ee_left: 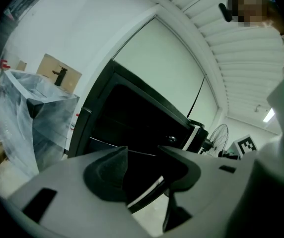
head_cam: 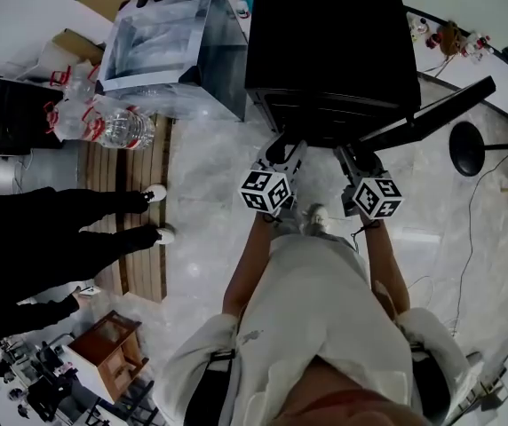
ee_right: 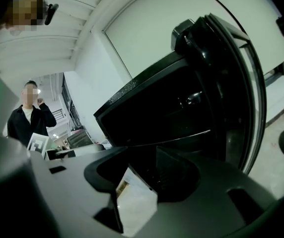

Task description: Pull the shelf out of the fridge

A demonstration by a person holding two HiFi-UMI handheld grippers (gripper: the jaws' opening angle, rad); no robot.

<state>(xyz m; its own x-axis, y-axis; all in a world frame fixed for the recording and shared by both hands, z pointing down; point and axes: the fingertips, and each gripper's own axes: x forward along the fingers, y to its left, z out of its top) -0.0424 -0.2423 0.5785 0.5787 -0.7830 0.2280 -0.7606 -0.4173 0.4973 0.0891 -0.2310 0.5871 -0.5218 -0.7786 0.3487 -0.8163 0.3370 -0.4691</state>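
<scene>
A black fridge (head_cam: 329, 43) stands on the floor in front of me, its door (head_cam: 432, 114) swung open to the right. Both grippers reach into its open front. In the head view the left gripper (head_cam: 282, 156) and the right gripper (head_cam: 353, 160) sit side by side at the dark shelf (head_cam: 321, 133) that juts from the opening. In the left gripper view the shelf's front edge (ee_left: 147, 191), with a pale strip along it, lies clamped in the left gripper (ee_left: 144, 175). In the right gripper view the dark shelf (ee_right: 164, 175) fills the gap of the right gripper (ee_right: 142, 177).
A plastic-wrapped clear box (head_cam: 161, 47) and water bottles (head_cam: 103, 127) sit left of the fridge. A person in black (head_cam: 59, 229) stands at the left. A fan's round base (head_cam: 467, 147) is right of the open door. A small wooden stand (head_cam: 107, 344) is at lower left.
</scene>
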